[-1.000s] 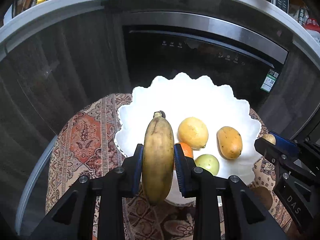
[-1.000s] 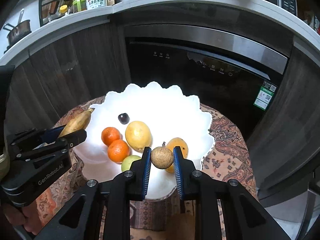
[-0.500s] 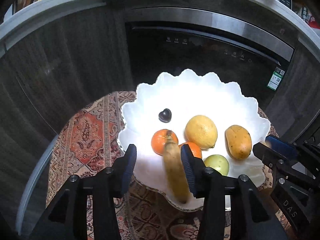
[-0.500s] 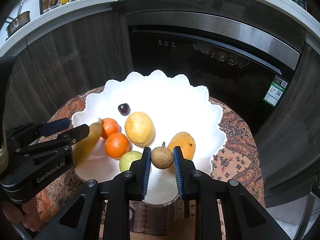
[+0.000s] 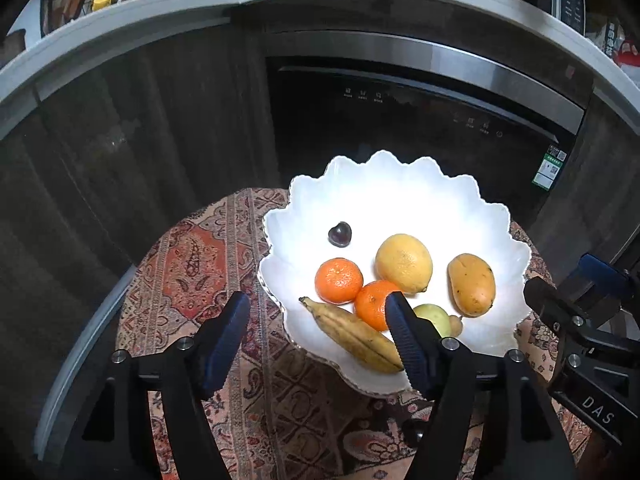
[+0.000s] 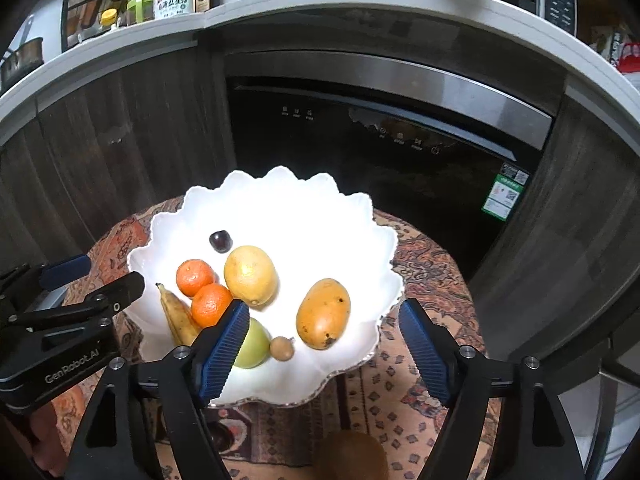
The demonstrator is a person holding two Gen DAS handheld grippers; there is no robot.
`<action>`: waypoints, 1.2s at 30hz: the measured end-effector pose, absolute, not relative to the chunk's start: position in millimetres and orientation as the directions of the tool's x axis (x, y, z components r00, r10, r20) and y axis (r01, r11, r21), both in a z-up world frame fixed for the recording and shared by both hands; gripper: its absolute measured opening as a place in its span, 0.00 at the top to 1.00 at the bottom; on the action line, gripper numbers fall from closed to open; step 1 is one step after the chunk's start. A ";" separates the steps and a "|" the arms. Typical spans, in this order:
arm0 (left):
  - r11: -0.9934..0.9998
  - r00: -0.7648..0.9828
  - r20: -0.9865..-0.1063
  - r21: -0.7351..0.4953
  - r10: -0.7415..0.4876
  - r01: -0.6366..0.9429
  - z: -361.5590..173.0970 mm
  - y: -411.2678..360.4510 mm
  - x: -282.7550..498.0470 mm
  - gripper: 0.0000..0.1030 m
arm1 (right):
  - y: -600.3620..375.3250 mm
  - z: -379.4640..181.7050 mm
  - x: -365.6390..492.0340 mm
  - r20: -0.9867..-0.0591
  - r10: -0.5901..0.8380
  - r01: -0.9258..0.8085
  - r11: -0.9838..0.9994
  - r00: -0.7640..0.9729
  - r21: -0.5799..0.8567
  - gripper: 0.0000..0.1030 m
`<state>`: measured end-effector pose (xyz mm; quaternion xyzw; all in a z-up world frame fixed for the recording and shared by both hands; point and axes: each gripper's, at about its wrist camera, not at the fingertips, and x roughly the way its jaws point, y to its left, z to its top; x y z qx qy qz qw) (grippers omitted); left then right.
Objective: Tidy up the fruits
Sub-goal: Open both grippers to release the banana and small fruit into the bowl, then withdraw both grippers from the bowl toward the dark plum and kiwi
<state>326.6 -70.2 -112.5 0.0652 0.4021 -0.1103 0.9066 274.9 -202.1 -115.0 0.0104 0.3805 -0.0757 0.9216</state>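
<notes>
Fruit was seen gathered in a white scalloped bowl [image 5: 400, 184] set on a round table covered by a patterned cloth [image 5: 192, 264], in front of a dark built-in oven [image 5: 400, 120]. In the left wrist view, the left gripper [image 5: 318, 336] was held low in the frame with its jaws wide apart and nothing between them; the blue pads [image 5: 224, 340] were seen on either side of the bowl's near rim. A spotted banana [image 5: 352, 336] was laid in the bowl at lower centre, just beside two mandarins [image 5: 339, 281], which touched each other. A lemon [image 5: 404, 263] was placed right of them, a mango [image 5: 471, 290] further right, and a dark cherry [image 5: 340, 234] alone above. In the right wrist view, the right gripper [image 6: 324, 340] was likewise seen with its jaws spread apart and empty, its left pad overlapping a green fruit [image 6: 254, 344]. A small brown round fruit [image 6: 282, 348], possibly a longan, was rested in the bowl between the green fruit and the mango [image 6: 323, 314]. A brown fruit, possibly a kiwi [image 6: 352, 456], was glimpsed on the cloth at the bottom edge of the frame. Bottles and jars [image 6: 172, 0] were lined up on the counter at upper left.
</notes>
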 end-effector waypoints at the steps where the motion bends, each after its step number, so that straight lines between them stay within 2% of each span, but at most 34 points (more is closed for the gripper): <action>1: 0.967 0.658 -0.739 0.030 -0.148 0.251 -108.9 -69.6 323.0 0.30 | -202.2 -112.0 271.9 -0.699 -0.132 0.149 0.988 0.703 -0.036 0.25; 8: 0.969 0.684 -0.715 0.042 -0.142 0.245 -89.3 -66.8 299.9 0.26 | -202.2 -95.5 249.9 -0.680 -0.137 0.162 0.986 0.721 -0.026 0.24; 20: 0.967 0.704 -0.694 0.047 -0.150 0.252 -74.1 -62.9 260.1 0.24 | -203.0 -82.5 210.7 -0.660 -0.148 0.181 0.983 0.737 -0.018 0.24; 36: 0.959 0.694 -0.701 0.052 -0.163 0.278 -86.9 -79.3 222.7 0.24 | -219.9 -94.6 168.1 -0.665 -0.176 0.218 0.976 0.726 -0.021 0.24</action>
